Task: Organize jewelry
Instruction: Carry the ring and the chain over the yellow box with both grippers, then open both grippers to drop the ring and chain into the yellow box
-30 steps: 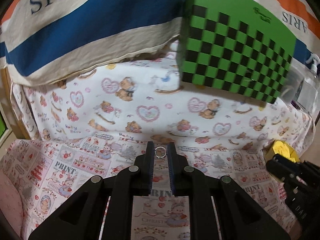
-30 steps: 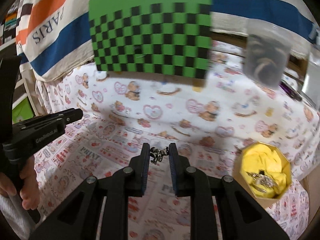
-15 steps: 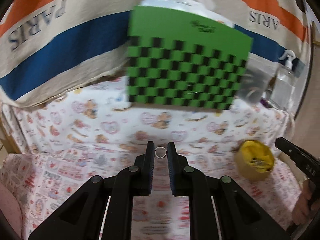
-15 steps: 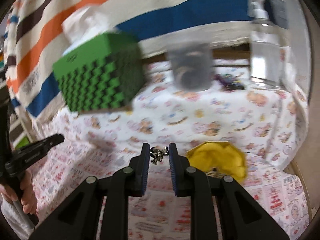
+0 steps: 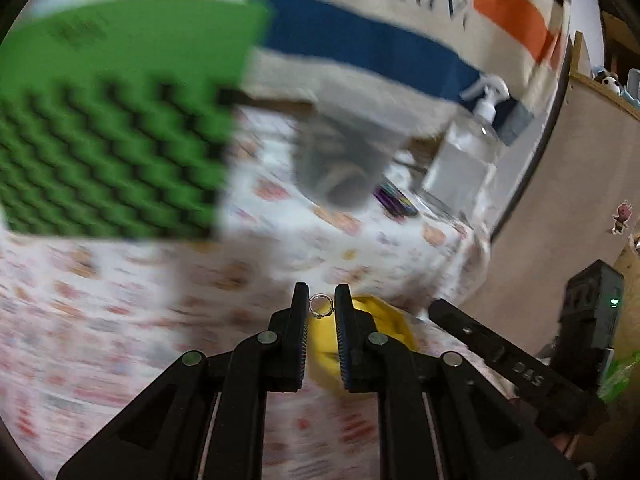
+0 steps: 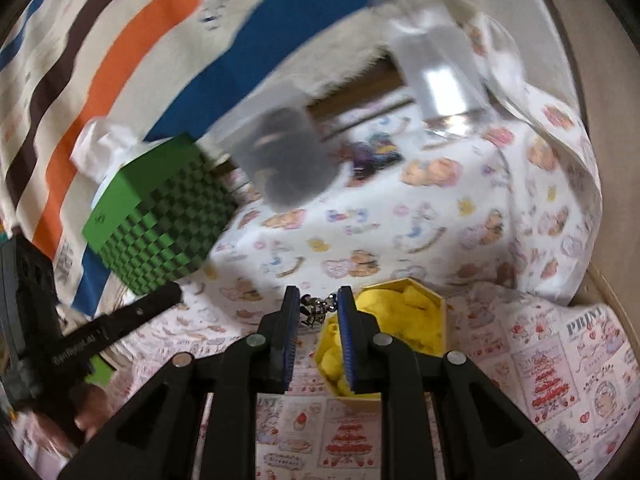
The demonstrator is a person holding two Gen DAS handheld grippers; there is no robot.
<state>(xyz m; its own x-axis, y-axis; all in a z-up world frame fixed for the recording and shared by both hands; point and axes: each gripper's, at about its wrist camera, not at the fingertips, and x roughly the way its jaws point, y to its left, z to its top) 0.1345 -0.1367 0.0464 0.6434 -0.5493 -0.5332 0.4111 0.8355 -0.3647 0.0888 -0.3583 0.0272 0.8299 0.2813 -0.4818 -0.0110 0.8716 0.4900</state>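
My left gripper [image 5: 321, 305] is shut on a small silver ring [image 5: 321, 305], held above the near edge of a yellow-lined octagonal box [image 5: 384, 330]. My right gripper [image 6: 318, 307] is shut on a dark metal chain piece [image 6: 317, 309], held just left of the same yellow box [image 6: 404, 320], which stands on the patterned cloth. The right gripper's body shows at the right of the left wrist view [image 5: 496, 356]. The left gripper's finger shows at the left of the right wrist view [image 6: 120, 326].
A green checkered box [image 6: 160, 216] stands at the back left. A grey translucent cup [image 6: 284, 160] and a clear spray bottle [image 5: 464, 152] stand behind. A striped cloth [image 6: 120, 40] hangs at the back. The table edge and a beige wall [image 5: 560, 200] lie to the right.
Both grippers have swung right toward the yellow box, which now lies right under their tips. Each keeps its hold on its piece.
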